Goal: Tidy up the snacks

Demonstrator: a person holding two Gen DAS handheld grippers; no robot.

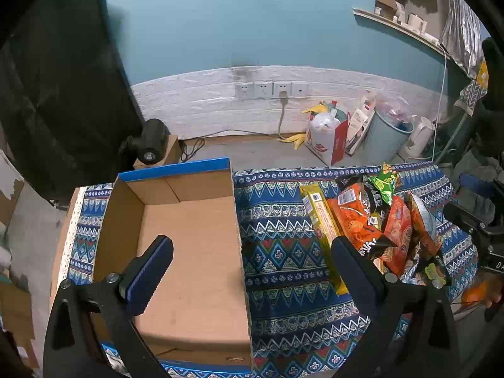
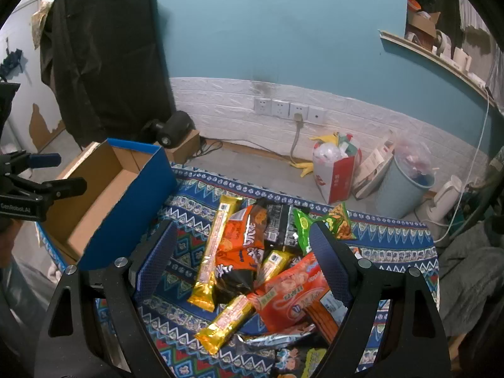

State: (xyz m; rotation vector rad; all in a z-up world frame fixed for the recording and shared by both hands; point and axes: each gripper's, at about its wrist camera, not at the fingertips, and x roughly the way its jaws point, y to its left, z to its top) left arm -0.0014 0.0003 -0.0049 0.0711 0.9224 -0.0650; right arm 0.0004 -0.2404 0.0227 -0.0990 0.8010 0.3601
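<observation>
Two grippers were at work, and both stood spread with nothing between their pads; the left gripper (image 1: pixel 252 261) hung over the near right wall of the cardboard box (image 1: pixel 189 245), one finger above the box floor and the other above the snack pile (image 1: pixel 378 220); the right gripper (image 2: pixel 242 252) hovered directly above that pile (image 2: pixel 258 261), its fingers straddling the packets without touching any that could be seen.

One box sat on the patterned cloth (image 1: pixel 283 252), open at the top, brown inside and blue outside (image 2: pixel 126 208); nothing showed on its floor; a strip of bare cloth separated its right wall from the nearest packet, giving free room between the two; the box's left side lay near the cloth's left edge.

The snacks lay heaped on the right part of the cloth, overlapping one another; counted from the right wrist view: three yellow bars, one long (image 2: pixel 217 252) and two shorter; two orange bags (image 2: pixel 242 239); one black packet (image 2: pixel 278 223); two green packets (image 2: pixel 302 226); further wrappers at the near edge were too hidden to count.
</observation>
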